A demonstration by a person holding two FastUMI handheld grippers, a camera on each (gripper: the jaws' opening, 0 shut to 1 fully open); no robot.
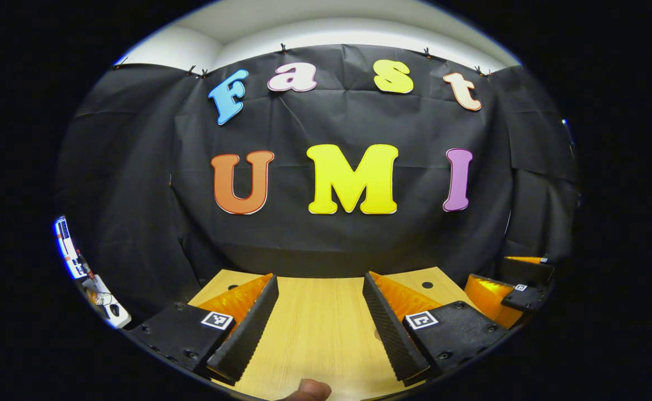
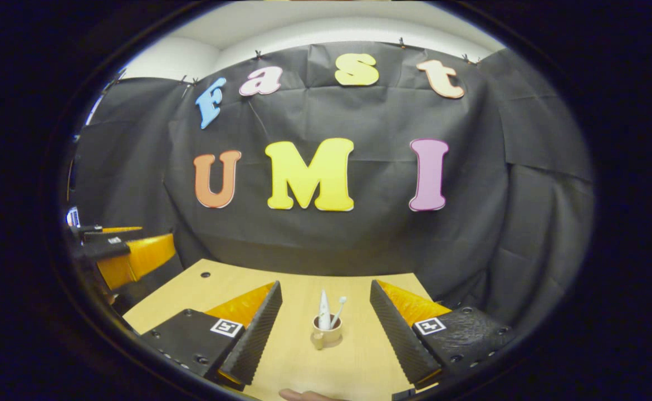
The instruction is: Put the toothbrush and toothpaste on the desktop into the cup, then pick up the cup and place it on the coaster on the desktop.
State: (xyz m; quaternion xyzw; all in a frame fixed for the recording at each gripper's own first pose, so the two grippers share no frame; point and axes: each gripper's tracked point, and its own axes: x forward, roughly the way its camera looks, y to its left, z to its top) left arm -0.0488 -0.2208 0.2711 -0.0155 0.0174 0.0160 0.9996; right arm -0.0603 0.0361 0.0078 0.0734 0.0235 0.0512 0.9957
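My left hand-held gripper (image 1: 319, 326) is released: its jaws stand wide apart over bare surface (image 1: 314, 312) and grasp nothing. At the left edge of the right gripper view this same unit shows farther off, held well apart from the work. My right hand-held gripper (image 2: 326, 328) is likewise released, jaws spread, with the cup (image 2: 327, 333) standing upright on the surface between and beyond its fingers, touching neither. The toothpaste (image 2: 323, 311) stands in the cup as a pale tapered tube, and just to its right the toothbrush (image 2: 339, 311) leans out over the rim. A thin disc appears to sit under the cup's base; I judge this to be the coaster (image 2: 337, 343), but it is too small to confirm. Handling assessment: the cup looks small, rigid and light, probably smooth-walled and therefore liable to slip under a weak pinch. The two tall items raise the centre of mass, so a knock near the rim could tip the assembly. If a grasp is required, I take hold across the cup's body below the rim, jaws on opposite walls, clear of the small handle-like projection at its lower left. I keep the cup upright throughout, since the toothbrush rests loose and can swing or fall out.
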